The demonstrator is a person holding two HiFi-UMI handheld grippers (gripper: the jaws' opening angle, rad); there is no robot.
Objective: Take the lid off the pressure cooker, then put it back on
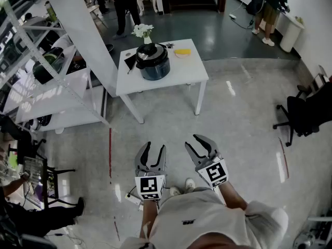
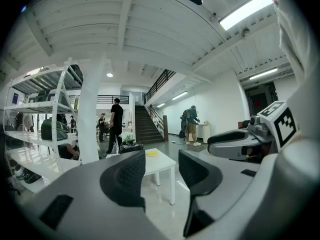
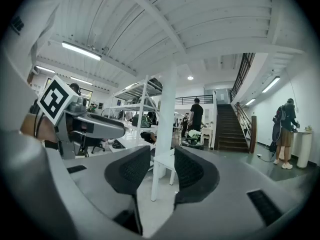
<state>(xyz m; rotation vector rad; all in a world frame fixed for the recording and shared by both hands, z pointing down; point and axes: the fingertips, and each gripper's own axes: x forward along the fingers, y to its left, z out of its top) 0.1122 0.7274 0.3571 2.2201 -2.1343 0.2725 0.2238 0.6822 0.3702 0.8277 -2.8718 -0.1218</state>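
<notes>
Workshop floor, white table [image 1: 187, 74] at mid-room: the pressure cooker [image 1: 153, 62] is set on it with its lid [image 1: 151, 51] seated, flanked by flowers [image 1: 142, 31] and a yellow item [image 1: 182, 51]. It is well apart from the left gripper [image 1: 155, 148] and the right gripper [image 1: 192, 141]. Both are held roughly level, side by side in front of the person, jaws a little apart with nothing between, presumably staged for the approach. Lid removal is judged not started.
</notes>
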